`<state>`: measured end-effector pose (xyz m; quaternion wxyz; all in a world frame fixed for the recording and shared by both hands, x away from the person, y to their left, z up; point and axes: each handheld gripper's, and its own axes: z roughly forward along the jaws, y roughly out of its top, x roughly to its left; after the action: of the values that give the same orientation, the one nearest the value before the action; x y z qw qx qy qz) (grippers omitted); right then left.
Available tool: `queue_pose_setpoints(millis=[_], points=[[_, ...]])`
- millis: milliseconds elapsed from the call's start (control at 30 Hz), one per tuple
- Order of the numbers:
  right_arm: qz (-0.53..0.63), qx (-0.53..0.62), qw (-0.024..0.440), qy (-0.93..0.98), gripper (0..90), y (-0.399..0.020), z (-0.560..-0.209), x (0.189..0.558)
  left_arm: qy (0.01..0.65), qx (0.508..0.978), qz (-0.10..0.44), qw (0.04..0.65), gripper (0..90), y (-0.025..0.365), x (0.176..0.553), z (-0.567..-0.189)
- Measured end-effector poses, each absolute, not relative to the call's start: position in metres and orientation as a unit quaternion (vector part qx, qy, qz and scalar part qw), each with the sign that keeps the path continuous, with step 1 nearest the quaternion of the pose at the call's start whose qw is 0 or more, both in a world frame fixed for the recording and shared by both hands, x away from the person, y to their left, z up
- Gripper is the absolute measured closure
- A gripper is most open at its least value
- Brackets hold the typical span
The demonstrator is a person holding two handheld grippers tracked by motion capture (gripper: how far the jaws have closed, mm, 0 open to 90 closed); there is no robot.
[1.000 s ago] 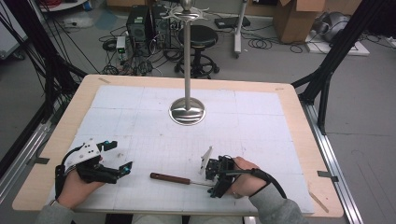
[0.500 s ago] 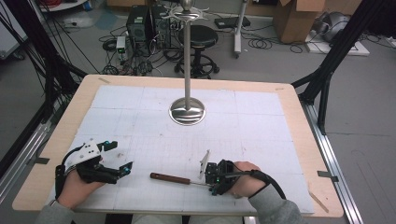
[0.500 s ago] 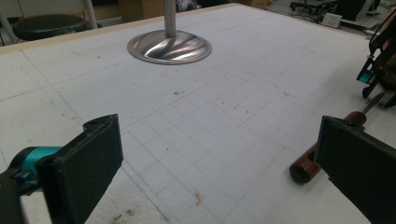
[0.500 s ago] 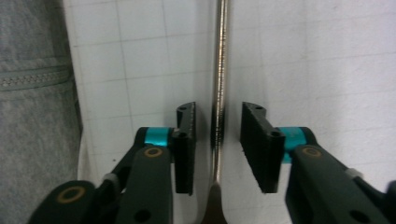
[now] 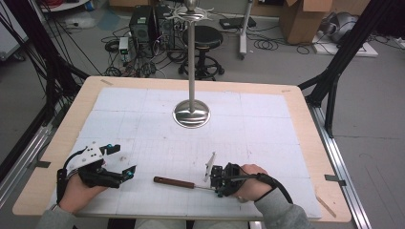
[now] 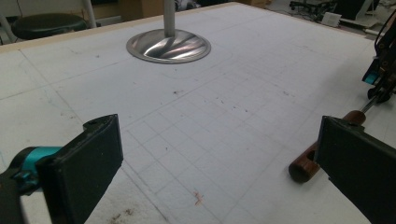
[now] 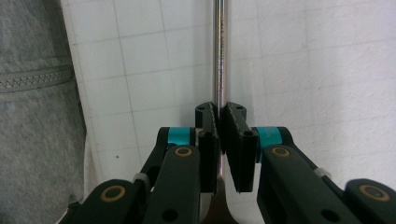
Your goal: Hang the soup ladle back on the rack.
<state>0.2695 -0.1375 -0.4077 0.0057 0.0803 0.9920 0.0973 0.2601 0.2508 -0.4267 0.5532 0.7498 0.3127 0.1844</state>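
Spatula [image 5: 184, 182] flat on mat [image 5: 267, 129] — right gripper [image 7: 219, 116] jaws just closed, clamped on metal shank; left gripper [image 6: 219, 158] wide open, empty.

Slim polished steel utensil shaft [image 7: 219, 51], glossy, clamped between the matt black plastic jaws of the right gripper [image 7: 223, 122]; dark brown lacquered wooden handle [image 5: 173, 182] (smooth, slight sheen). Mirror-bright round metal stand base [image 5: 191, 116]. Matt white gridded table covering [image 5: 267, 129], lightly scuffed.

Black right gripper [image 7: 219, 116] with teal fittings; between its fingers, a silver metal shank [image 7: 218, 56] leading to a reddish-brown wooden handle [image 5: 174, 182]. White mat [image 5: 267, 138] carries a faint grey grid.
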Motion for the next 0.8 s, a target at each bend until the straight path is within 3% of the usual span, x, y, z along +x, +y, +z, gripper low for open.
queue_pose_setpoints(millis=[800], points=[[0.165,0.094,0.009,0.982,84.6,-0.152,-0.398,0.277,0.329,0.731,0.195,0.564,1.7,0.258,0.261,-0.424]])
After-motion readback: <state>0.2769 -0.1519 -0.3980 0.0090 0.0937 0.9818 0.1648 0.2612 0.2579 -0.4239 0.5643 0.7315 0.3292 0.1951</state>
